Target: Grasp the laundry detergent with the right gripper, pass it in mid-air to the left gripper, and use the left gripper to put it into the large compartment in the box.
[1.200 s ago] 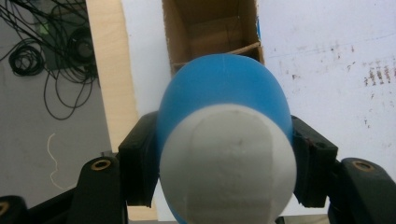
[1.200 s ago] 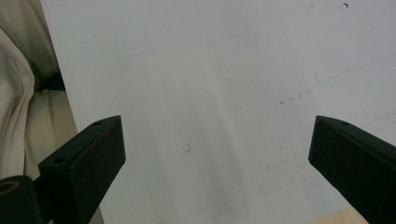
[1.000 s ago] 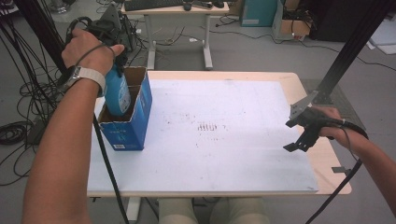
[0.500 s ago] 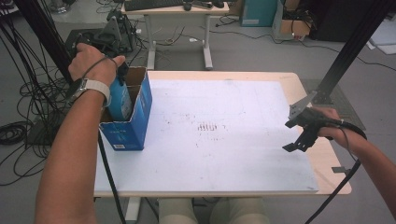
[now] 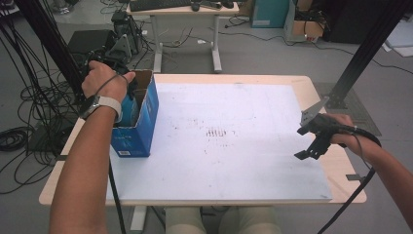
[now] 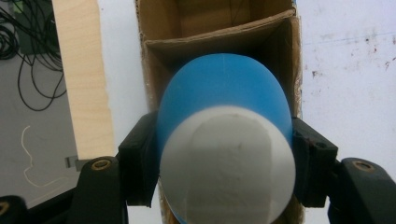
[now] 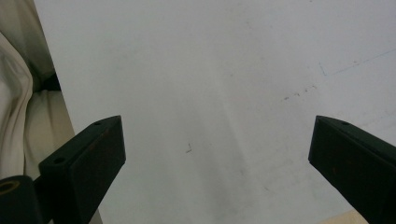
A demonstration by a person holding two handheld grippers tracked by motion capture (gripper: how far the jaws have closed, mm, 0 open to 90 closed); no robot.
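A blue bottle with a white base is clamped between the jaws of my left gripper, which is shut on it. The bottle hangs partly inside an open blue cardboard box, whose brown inner walls show around it. In the high view the bottle is mostly hidden behind the left hand, and the left gripper stands over the box's far end. My right gripper hovers open over the white board's right edge, nothing between its jaws.
A white board covers most of the wooden table. Cables lie on the floor at the left. A second desk stands behind. The person's knees sit under the near edge.
My left gripper has lowered the blue bottle farther into the box and shifted toward its far end. The right gripper has stayed in place.
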